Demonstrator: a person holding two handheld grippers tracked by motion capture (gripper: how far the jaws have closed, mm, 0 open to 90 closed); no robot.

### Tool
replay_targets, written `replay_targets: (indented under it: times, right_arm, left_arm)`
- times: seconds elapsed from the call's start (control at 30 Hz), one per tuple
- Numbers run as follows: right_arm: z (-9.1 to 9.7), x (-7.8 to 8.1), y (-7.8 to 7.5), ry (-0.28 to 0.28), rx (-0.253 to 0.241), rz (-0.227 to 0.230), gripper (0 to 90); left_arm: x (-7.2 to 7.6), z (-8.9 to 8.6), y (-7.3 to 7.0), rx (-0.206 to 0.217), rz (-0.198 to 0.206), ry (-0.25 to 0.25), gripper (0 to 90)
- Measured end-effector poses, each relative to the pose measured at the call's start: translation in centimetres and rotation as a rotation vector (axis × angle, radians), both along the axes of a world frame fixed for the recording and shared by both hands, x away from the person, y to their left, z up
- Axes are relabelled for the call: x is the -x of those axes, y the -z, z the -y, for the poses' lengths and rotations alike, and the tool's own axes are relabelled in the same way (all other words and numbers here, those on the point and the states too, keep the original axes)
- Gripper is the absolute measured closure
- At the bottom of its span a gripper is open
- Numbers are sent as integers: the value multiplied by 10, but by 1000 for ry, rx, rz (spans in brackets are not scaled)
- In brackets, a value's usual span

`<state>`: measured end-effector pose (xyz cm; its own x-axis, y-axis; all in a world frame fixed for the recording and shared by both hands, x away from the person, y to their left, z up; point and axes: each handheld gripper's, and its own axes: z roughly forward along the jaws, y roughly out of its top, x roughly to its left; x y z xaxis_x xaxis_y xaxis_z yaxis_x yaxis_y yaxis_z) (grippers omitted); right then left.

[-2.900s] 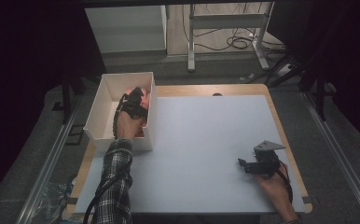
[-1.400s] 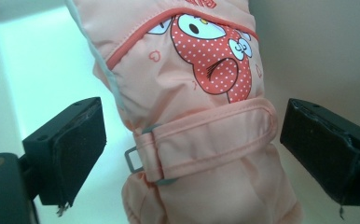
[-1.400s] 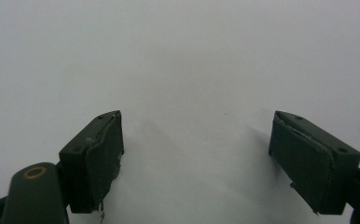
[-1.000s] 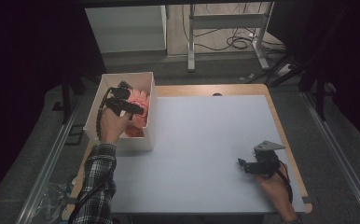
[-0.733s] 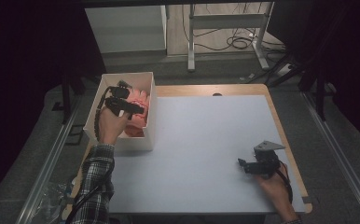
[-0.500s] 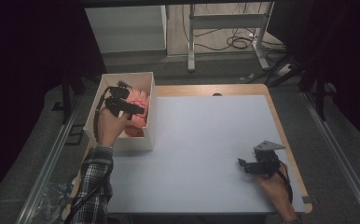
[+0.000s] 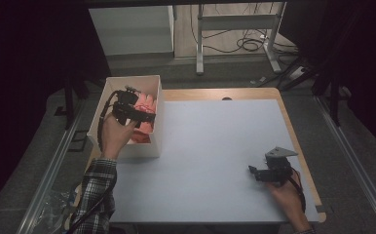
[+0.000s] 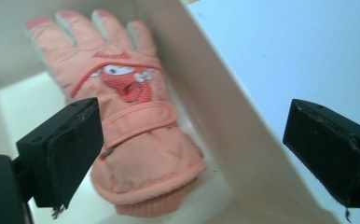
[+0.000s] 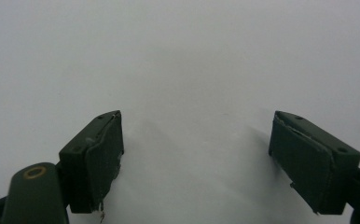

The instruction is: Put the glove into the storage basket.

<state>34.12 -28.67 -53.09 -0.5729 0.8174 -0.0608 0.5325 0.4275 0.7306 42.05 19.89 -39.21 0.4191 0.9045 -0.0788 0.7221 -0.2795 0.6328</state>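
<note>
High view: left gripper (image 7: pixel 147 117) hovers over the white rectangular box (image 7: pixel 156 127) at the table's (image 7: pixel 215 146) left edge; right gripper (image 7: pixel 254 171) rests near right, fingers wide, empty. Left gripper view: fingers (image 8: pixel 66 154) wide, nothing held; salmon-pink padded glove (image 8: pixel 131 135) lies flat inside the box by its wall. Best straddle the cuff clear of the wall, then close. Right gripper view: fingers spread over bare table.

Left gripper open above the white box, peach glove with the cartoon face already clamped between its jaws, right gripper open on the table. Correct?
Not quite. In the left gripper view the peach glove with the cartoon face lies on the floor of the white box, clear of the pads. The left gripper is open above it and holds nothing. The right gripper is open over the white table, as you said.
</note>
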Motion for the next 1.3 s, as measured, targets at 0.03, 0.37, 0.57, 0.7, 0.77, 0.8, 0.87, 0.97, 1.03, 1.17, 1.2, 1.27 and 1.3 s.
replay_targets:
  times: [0.03, 0.37, 0.57, 0.7, 0.77, 0.8, 0.87, 0.97, 1.03, 1.17, 1.2, 1.27, 1.3]
  right_arm:
    - [0, 0, 0, 0, 0, 0, 182]
    - [0, 0, 0, 0, 0, 0, 182]
    - [0, 0, 0, 0, 1, 0, 182]
    - [0, 0, 0, 0, 1, 1, 182]
    - [0, 0, 0, 0, 0, 1, 182]
    - [0, 0, 0, 0, 1, 1, 182]
    - [0, 0, 0, -1, 3, -1, 182]
    - [0, 0, 0, -1, 2, 0, 182]
    - [0, 0, 0, -1, 2, 0, 182]
    - [0, 0, 0, -1, 1, 0, 182]
    - [0, 0, 0, -1, 1, 0, 182]
    - [0, 0, 0, -2, 3, -1, 181]
    - [0, 0, 0, -2, 3, -1, 182]
  left_arm:
    - [2, 3, -1, -1, 8, 14, 52]
    - [24, 34, -10, 9, 68, 133, 49]
    - [36, 58, -9, 15, 85, 201, 41]
    - [44, 74, -4, 13, 94, 252, 39]
    - [47, 82, -1, 16, 97, 276, 39]
    - [49, 86, 1, 17, 96, 289, 39]
    - [52, 92, 4, 14, 101, 309, 37]
    - [57, 100, 10, 28, 105, 338, 37]
    - [61, 106, 16, 33, 109, 360, 37]
    - [67, 115, 30, 70, 103, 394, 35]
    - [68, 117, 33, 74, 102, 398, 35]
    - [71, 120, 41, 70, 97, 409, 35]
    - [72, 121, 45, 66, 100, 411, 35]
